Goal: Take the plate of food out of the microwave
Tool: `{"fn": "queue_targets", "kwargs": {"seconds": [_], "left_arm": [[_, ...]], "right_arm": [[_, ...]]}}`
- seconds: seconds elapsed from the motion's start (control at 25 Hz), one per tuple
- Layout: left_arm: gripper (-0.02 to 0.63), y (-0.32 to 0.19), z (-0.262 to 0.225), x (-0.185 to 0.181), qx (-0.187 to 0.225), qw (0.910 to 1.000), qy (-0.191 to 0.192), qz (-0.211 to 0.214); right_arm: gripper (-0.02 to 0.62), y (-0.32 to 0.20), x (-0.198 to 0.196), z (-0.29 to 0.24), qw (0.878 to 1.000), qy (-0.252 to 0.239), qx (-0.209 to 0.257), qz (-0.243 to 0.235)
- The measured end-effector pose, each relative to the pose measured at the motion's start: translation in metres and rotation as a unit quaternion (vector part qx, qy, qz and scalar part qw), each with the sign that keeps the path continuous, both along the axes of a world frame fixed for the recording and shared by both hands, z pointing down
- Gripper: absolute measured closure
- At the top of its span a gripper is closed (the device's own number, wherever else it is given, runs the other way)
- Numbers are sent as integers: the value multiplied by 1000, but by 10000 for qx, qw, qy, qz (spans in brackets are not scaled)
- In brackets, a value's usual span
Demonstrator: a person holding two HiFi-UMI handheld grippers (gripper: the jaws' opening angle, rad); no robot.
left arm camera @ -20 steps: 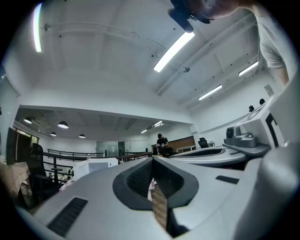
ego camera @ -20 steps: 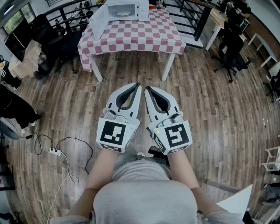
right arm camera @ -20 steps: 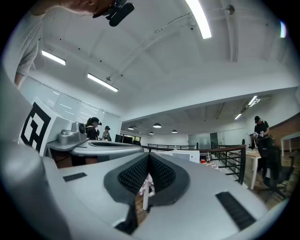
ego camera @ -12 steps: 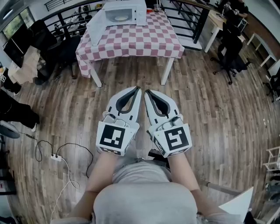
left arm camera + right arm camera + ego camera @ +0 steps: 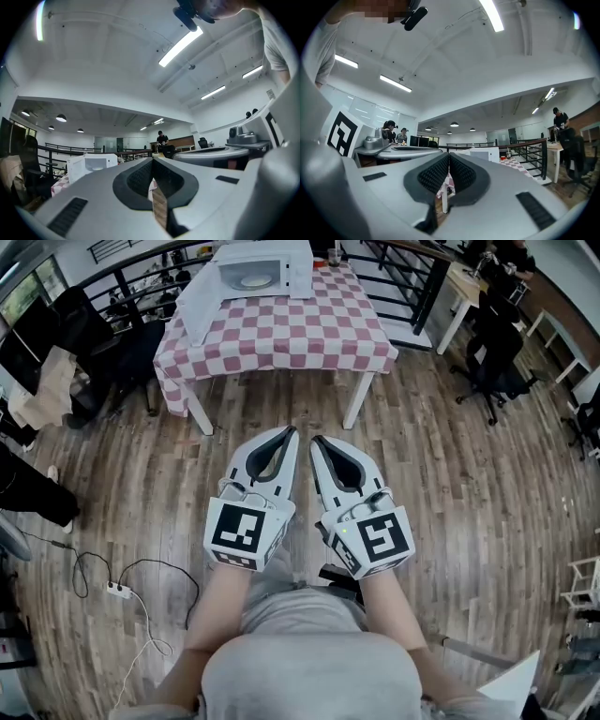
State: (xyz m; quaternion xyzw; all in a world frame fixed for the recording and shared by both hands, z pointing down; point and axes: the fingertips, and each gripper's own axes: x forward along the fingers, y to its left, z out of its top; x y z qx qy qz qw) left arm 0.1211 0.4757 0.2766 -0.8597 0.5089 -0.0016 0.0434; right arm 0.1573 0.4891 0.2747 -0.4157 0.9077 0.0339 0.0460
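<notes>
White microwave oven [image 5: 272, 263] with its door [image 5: 197, 298] swung open to the left: placed at the far edge of a table covered with a red-and-white checked cloth [image 5: 281, 334]; also seen in the left gripper view [image 5: 91, 164]. 1 pale plate of food [image 5: 253, 281]: seen inside the microwave cavity, its contents too small to be made out. Left gripper [image 5: 292, 430], white with black ribbed pads and a square-marker cube: held level over the wood-plank floor [image 5: 450, 493], well apart from the table's near edge and pointed toward the table; its jaws are pressed together in its own view [image 5: 153, 160], with nothing between them. Right gripper [image 5: 314, 440], of the same make: held just beside the left one, equally far from the table; its jaws are likewise closed on nothing [image 5: 449, 154]. 1 white power strip with cable [image 5: 117, 590]: laid on the floor left of and nearer than the table. Black office chairs [image 5: 489, 357]: stood to the right of the table.
</notes>
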Motion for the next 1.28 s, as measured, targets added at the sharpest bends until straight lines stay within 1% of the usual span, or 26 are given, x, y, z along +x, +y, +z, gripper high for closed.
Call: {"fn": "queue_targets", "kwargs": {"seconds": [0.12, 0.24, 0.36, 0.48, 0.56, 0.76, 0.92, 1.08, 1.2, 1.28], "left_arm": [[607, -25, 3, -10, -60, 10000, 6, 33], [607, -51, 3, -19, -101, 9998, 16, 167], [607, -76, 1, -29, -136, 9993, 176, 289], [607, -101, -1, -40, -152, 9988, 295, 360], [607, -118, 0, -47, -167, 9986, 332, 365], [607, -157, 4, -65, -281, 9980, 386, 407], [607, -186, 7, -81, -404, 9972, 456, 433], [607, -214, 7, -98, -447, 9969, 458, 449], [607, -235, 14, -112, -464, 9976, 342, 380], [607, -246, 18, -119, -518, 9973, 398, 341]], "right_arm": [[569, -28, -4, 4, 9996, -174, -181, 102], [569, -54, -12, 1, 9993, -278, -211, 99], [569, -76, -27, -3, 9993, -272, -206, -125], [569, -98, -42, -4, 9961, -564, -478, -479], [569, -114, -47, -2, 9943, -655, -638, -556], [569, -157, -64, 11, 9970, -247, -662, -319], [569, -190, -84, 18, 9957, -304, -829, -294], [569, -220, -104, 19, 9975, -105, -700, -79], [569, -238, -122, 20, 9976, -27, -688, -110], [569, -248, -130, 22, 9974, -13, -709, -110]]}}
